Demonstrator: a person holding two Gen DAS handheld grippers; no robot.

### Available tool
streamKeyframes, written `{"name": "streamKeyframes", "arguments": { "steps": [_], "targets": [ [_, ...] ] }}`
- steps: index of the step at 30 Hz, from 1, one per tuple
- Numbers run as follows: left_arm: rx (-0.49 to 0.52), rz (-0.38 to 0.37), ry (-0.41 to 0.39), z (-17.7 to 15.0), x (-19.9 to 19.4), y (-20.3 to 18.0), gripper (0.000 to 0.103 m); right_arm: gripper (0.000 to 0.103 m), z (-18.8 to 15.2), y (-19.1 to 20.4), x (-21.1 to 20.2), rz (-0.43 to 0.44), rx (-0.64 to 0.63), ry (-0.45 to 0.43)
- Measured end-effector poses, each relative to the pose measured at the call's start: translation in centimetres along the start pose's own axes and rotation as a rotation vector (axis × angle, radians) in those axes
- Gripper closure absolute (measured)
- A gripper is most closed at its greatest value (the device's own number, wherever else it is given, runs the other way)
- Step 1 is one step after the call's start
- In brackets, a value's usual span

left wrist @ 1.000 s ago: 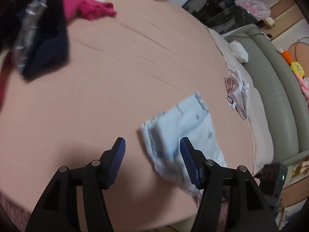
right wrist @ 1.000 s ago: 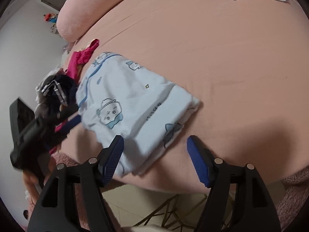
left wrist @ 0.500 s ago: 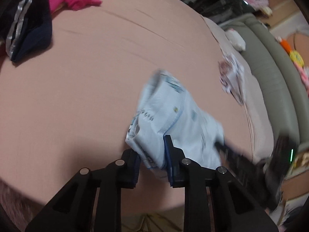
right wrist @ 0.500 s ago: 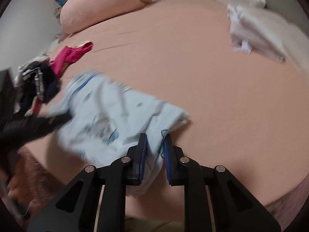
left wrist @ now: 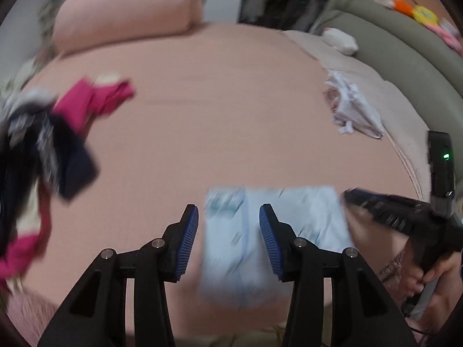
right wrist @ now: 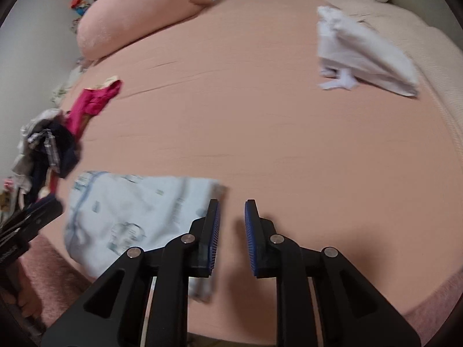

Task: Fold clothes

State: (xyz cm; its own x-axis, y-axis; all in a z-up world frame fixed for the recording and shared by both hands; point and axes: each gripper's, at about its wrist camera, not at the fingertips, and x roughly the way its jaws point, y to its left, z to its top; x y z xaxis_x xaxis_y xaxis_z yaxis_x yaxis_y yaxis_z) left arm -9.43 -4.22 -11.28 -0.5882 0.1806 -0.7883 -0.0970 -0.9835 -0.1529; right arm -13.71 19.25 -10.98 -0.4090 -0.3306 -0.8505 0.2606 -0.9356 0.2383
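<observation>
Pink bedding is covering the big bed (right wrist: 260, 133), with a fat pink pillow (right wrist: 139, 14) lying at the far end. Along the left edge a messy pile of dark clothes (right wrist: 49, 150) and a bright pink top (right wrist: 92, 101) are waiting. On the right side a white garment (right wrist: 364, 55) is sitting by itself.

Near the front edge, the light blue shirt (right wrist: 127, 217) with little cartoon pictures is lying flat as a folded rectangle.

Half a second ago both grippers were pinching this shirt and lifting it. Now they are letting go. The left gripper (left wrist: 228, 240) is hovering over the shirt's left part with its jaws spread wide and nothing between them. The right gripper (right wrist: 231, 231) is sitting just beside the shirt's right edge, with its jaws apart by a small gap and empty too.

That probably means this fold is finished and the shirt is being left in place. Next, the grippers likely need either one more fold here or a new piece from the messy pile.
</observation>
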Motion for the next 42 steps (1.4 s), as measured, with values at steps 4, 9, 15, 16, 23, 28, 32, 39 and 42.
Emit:
{"name": "streamKeyframes", "arguments": {
  "steps": [4,9,15,16,23,28,32,39,42],
  "targets": [
    [0.115,0.012,0.066,0.1,4.0,-1.4,0.057,0.075,0.2,1.9,2.9,-0.013,-0.09,0.057],
    [0.238,0.09,0.057,-2.2,5.3,-1.2,0.055,0.069,-0.7,2.2,3.9,-0.114,-0.154,0.013],
    [-0.018,-0.058,0.103,-3.2,6.1,4.2,0.037,0.089,-0.4,-0.4,3.4,-0.337,-0.12,-0.015],
    [-0.038,-0.073,0.082,-3.3,5.9,4.6,0.037,0.088,-0.2,-1.4,3.0,-0.275,-0.061,-0.013],
    [-0.016,-0.009,-0.06,-2.2,1.9,4.3,0.037,0.072,0.1,0.1,0.6,0.05,-0.005,-0.053],
    [-0.083,-0.056,-0.03,-3.6,1.0,5.8,0.037,0.073,-2.3,2.7,2.6,0.024,-0.112,0.038],
    [-0.128,-0.051,0.006,-4.2,2.0,7.6,0.034,0.065,-2.6,1.6,3.0,-0.05,-0.092,0.051],
    [-0.348,-0.351,0.073,-5.0,2.3,10.1,0.035,0.062,-2.7,-1.7,3.2,0.224,0.176,0.1],
    [-0.328,-0.323,0.115,-5.5,3.3,9.4,0.035,0.058,-2.4,-0.4,3.9,0.26,0.162,0.124]
  ]
}}
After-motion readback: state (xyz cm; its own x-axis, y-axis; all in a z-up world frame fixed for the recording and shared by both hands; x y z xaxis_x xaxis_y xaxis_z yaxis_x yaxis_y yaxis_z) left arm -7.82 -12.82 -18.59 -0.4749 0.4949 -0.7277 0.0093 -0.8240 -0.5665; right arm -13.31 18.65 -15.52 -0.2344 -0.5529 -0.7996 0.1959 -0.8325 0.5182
